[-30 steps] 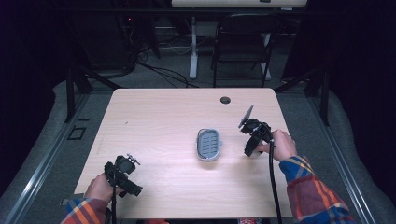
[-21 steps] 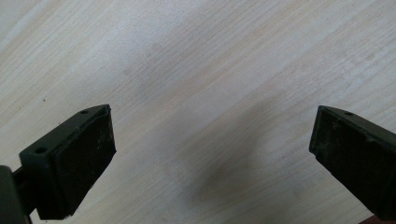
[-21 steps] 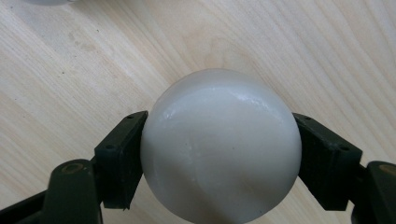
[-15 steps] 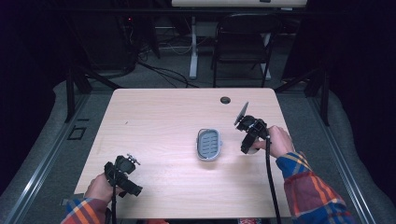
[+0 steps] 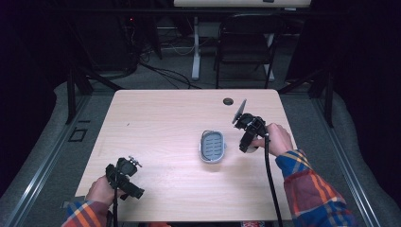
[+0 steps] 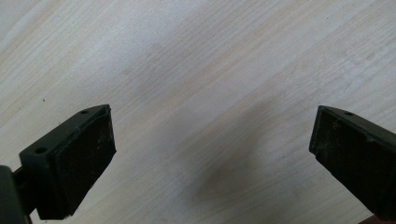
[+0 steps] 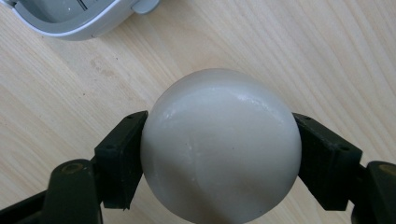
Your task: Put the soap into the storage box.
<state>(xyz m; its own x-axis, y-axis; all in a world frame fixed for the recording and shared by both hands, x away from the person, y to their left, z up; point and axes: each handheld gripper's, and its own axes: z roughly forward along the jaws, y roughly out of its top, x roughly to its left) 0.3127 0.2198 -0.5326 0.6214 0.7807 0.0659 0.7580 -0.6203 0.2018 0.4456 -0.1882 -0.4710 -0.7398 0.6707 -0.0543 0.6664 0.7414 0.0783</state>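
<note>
Pale wood tabletop point(image 5: 170, 118) fills centre of high view. Grey oval dish point(image 5: 212, 146) sits just right of centre, long axis running up-down. Right gripper point(image 5: 248, 142) at right of centre, just beside the dish, held by a hand point(image 5: 278, 139) with a plaid sleeve point(image 5: 312, 194) — high view hides what it holds. Right gripper view settles it: jaws clamped on a smooth off-white ball point(image 7: 220, 144), one pad each side, dish corner point(image 7: 74, 18) at upper left of that frame. Left gripper point(image 5: 130, 187) at lower left of high view, near the front edge, well apart from the dish. Left gripper view shows its jaws spread wide over bare wood point(image 6: 205, 93) — nothing between them. Small dark round hole point(image 5: 228, 101) near the tabletop's top edge.
</note>
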